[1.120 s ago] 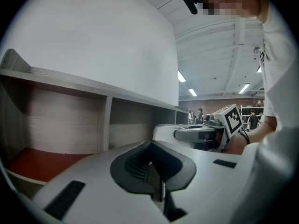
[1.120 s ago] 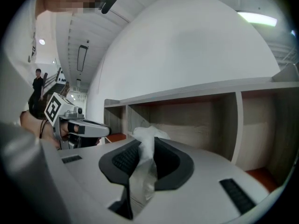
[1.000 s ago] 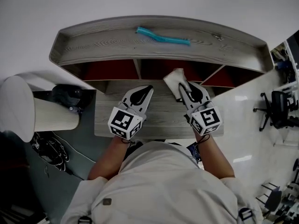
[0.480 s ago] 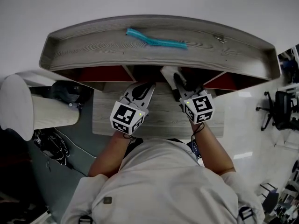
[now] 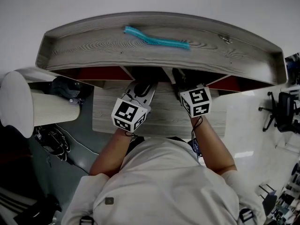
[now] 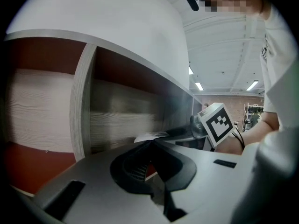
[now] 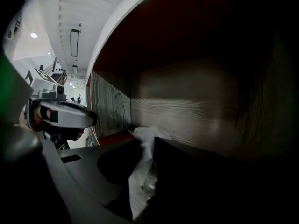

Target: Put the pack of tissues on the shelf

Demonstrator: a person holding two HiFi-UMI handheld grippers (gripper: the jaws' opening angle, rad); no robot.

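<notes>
The white pack of tissues (image 7: 145,135) sits between the dark jaws of my right gripper (image 7: 148,147), inside the middle compartment of the wooden shelf (image 5: 154,55). Those jaws are opening, and the pads still touch the pack. In the head view the shelf's top board hides the pack, and only the right gripper's marker cube (image 5: 196,102) and rear show. The left gripper view shows the pack (image 6: 150,136) lying at the compartment floor. My left gripper (image 5: 140,87) is shut and empty at the shelf's front edge, left of the right one.
A teal coiled strip (image 5: 157,37) lies on the shelf's top board. The shelf stands at the back of a wooden desk (image 5: 164,118). A white cylinder (image 5: 28,109) is at the left, and an office chair (image 5: 281,109) at the right. Red-backed compartments flank the middle one.
Both grippers have moved forward to the shelf. The right one has carried the pack from above the desk into the middle compartment, where the top board now hides it in the head view.
</notes>
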